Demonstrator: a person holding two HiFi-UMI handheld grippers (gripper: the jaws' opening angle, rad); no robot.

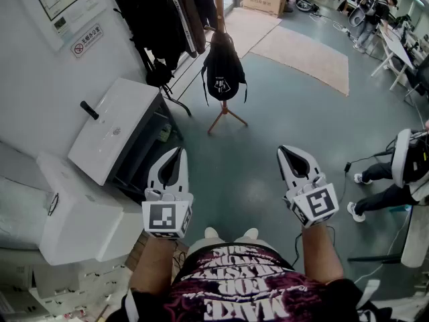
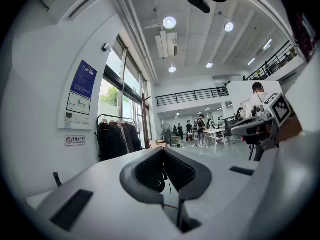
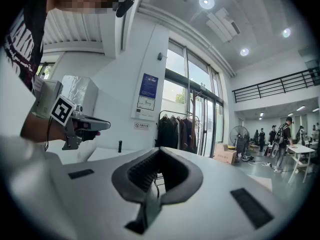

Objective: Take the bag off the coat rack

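The small black fabric bag [image 1: 223, 69] hangs on the brown wooden coat rack [image 1: 219, 9], upper centre. Below it, the white left gripper [image 1: 178, 153] and the white right gripper [image 1: 287, 151] are both pressed together, empty.

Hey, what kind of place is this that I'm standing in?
Probably an open-plan workshop or lab hall, near its entrance. A black bag hangs on a wooden coat rack beside a rail of dark coats, people work at white tables further back, and a railed balcony runs overhead.
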